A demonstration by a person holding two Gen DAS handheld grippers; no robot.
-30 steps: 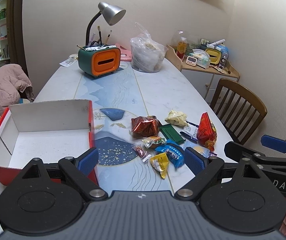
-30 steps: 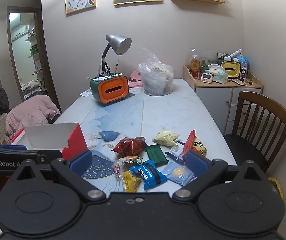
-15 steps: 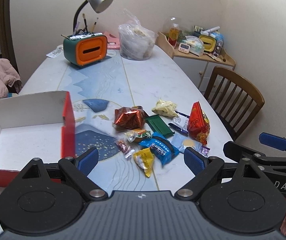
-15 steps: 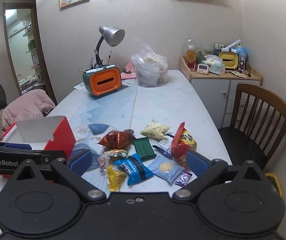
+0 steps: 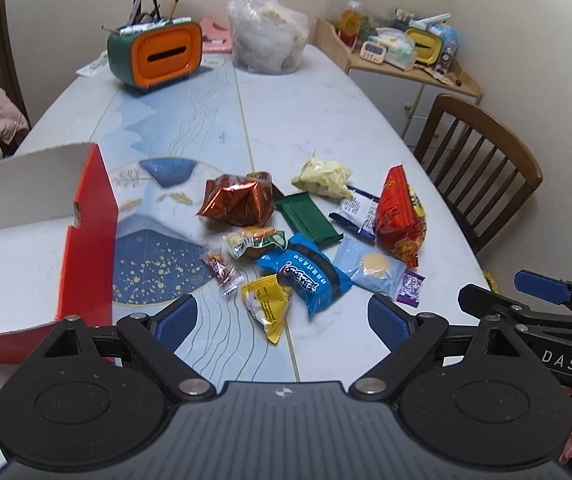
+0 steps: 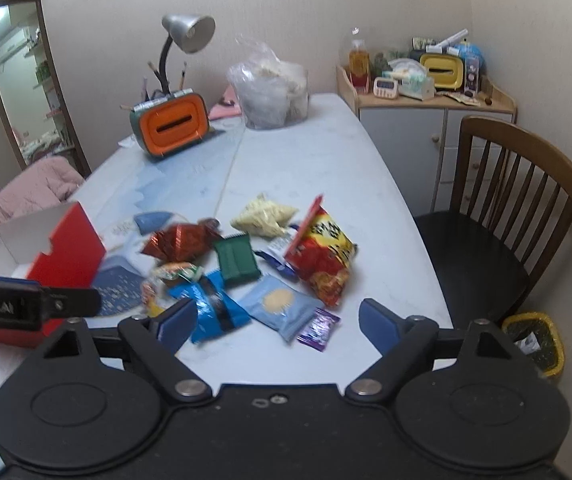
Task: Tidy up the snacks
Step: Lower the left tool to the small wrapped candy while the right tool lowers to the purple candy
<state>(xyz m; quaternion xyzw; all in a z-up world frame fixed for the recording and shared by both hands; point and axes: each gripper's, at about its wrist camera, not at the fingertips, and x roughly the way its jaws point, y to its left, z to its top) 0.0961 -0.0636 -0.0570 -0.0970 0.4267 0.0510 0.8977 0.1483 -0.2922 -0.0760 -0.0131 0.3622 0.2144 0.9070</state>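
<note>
Several snack packets lie in a loose pile on the table: a red foil bag, a green bar, a blue packet, a yellow packet, a pale blue cookie pack and a red chip bag. An open red box with a white inside stands to their left. My left gripper hovers open above the near packets, holding nothing. My right gripper hangs over the pale blue cookie pack and purple candy; its jaws are closing, with nothing pressed between them.
An orange and green tissue holder with a lamp, and a clear plastic bag, stand at the table's far end. A wooden chair is at the right, a cluttered cabinet behind it. A pink jacket lies at the left.
Both grippers have come forward and down toward the snack pile, which now looks larger and closer. The right gripper's jaws have narrowed a little.
</note>
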